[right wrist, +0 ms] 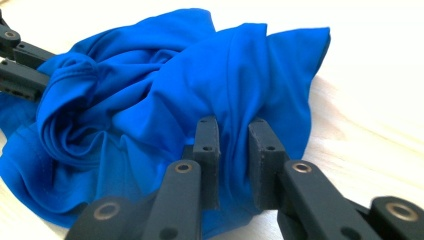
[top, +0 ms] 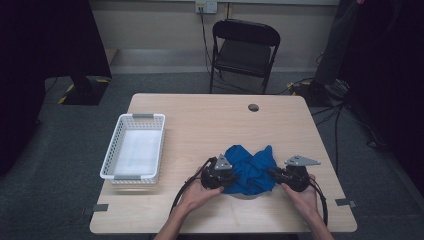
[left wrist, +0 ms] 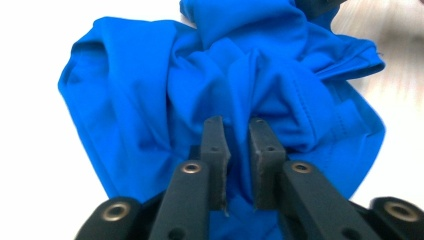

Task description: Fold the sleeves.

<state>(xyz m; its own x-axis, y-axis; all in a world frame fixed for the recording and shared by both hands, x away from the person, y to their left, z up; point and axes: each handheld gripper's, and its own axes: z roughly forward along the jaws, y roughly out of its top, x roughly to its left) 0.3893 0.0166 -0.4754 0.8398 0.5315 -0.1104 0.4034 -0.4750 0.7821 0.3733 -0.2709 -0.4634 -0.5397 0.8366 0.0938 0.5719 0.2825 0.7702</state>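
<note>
A crumpled bright blue cloth (top: 250,167) lies on the wooden table (top: 210,120) near its front edge, right of centre. My left gripper (top: 231,176) comes at it from the left, and a fold of the cloth (left wrist: 165,90) is pinched between its narrow-set jaws (left wrist: 239,135). From the right, my right gripper (top: 274,175) has its jaws (right wrist: 234,135) closed on another fold of the cloth (right wrist: 150,100). In the right gripper view the left gripper (right wrist: 20,65) shows at the far side of the bundle. A hand holds each gripper.
A white plastic basket (top: 107,160) with a pale liner stands at the table's left side. A small round hole (top: 253,107) sits near the far edge. A black folding chair (top: 245,50) stands beyond the table, and cables lie on the floor at the right.
</note>
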